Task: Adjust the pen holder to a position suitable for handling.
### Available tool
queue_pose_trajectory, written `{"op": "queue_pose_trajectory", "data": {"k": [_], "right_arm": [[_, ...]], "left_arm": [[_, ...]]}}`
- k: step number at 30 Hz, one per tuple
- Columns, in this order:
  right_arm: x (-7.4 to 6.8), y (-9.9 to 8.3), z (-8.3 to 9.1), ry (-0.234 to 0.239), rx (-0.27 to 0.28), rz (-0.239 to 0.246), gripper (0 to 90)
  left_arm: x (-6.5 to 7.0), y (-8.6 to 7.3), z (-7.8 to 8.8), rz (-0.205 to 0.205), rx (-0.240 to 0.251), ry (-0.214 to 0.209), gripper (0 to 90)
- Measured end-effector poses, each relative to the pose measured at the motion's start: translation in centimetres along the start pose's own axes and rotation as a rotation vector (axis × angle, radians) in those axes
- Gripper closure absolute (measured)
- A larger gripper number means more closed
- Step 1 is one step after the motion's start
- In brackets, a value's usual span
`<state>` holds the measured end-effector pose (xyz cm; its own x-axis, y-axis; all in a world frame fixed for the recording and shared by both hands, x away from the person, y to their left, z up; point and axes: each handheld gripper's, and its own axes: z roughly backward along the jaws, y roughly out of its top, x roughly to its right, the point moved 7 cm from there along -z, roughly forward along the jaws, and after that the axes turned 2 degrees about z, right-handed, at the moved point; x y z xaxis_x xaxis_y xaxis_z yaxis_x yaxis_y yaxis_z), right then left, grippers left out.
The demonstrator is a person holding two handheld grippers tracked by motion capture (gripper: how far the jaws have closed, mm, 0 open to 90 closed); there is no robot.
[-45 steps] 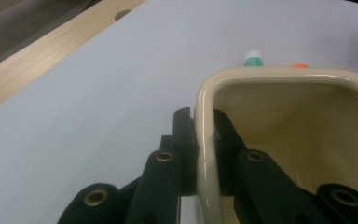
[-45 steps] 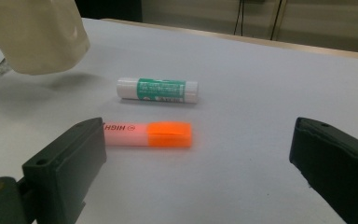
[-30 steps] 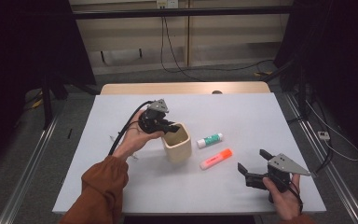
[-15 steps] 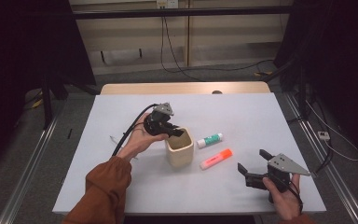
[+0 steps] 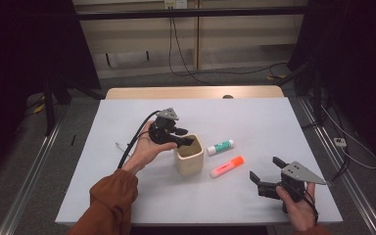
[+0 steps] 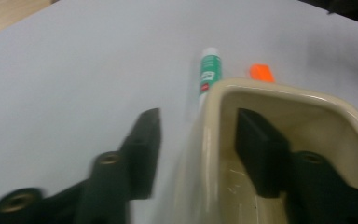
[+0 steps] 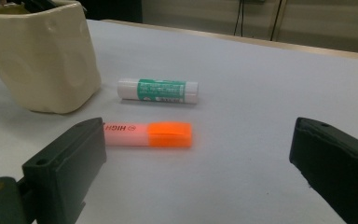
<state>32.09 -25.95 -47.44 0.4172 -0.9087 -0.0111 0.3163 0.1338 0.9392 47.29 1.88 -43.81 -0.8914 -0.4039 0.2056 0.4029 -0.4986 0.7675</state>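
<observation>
High view, table: a white table [image 5: 127, 196] seen from above, a person's two forearms coming in from the bottom edge.
High view, cup: a cream, squarish cup [image 5: 190, 155] stands upright near the middle of the table.
High view, left gripper: the left gripper [image 5: 188, 142], held in the left hand [image 5: 147, 149] with an orange sleeve [image 5: 110, 198], points at the cup's near-left rim — one jaw dips inside the cup.
High view, glue stick: a green-and-white glue stick [image 5: 220, 146] lies flat just right of the cup.
High view, highlighter: an orange highlighter [image 5: 226, 166] lies flat nearer the person, close to the glue stick, apart from the cup.
High view, right gripper: the right gripper [image 5: 267, 176], in the right hand [image 5: 296, 208], sits low at the table's right front, well apart from the cup, jaws spread wide and holding nothing.

Left gripper view, jaws: the two black jaws straddle the cup [image 6: 279, 140] wall — one inside, one outside. They stand apart with a gap to the wall, so nothing is clamped.
Left gripper view, beyond: the glue stick [image 6: 209, 74] and the orange tip of the highlighter [image 6: 262, 73] lie past the rim.

Right gripper view, jaws: wide apart, empty.
Right gripper view, ahead: the highlighter [image 7: 147, 134] lies crosswise between the jaws but farther off; behind it the glue stick [image 7: 158, 90]; the cup [image 7: 42, 56] stands at upper left.
</observation>
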Motion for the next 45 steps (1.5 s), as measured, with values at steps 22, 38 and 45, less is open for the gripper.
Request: {"op": "queue_pose_trajectory", "data": {"k": [22, 38, 45], "right_arm": [[-0.1, 0.0, 0.0, -0.004, 0.000, -0.001, 3.5], [0.1, 0.0, -0.2, -0.015, -0.007, -0.015, 3.5], [0.1, -0.1, -0.1, -0.015, -0.006, -0.015, 3.5]], "left_arm": [[-1.5, -1.6, 5.9, 0.086, 0.117, 0.195, 5.7], [-1.3, -4.5, 8.6, 0.120, 0.206, 0.293, 5.6], [-1.3, -6.0, 9.3, 0.144, 0.211, 0.336, 5.6]]}}
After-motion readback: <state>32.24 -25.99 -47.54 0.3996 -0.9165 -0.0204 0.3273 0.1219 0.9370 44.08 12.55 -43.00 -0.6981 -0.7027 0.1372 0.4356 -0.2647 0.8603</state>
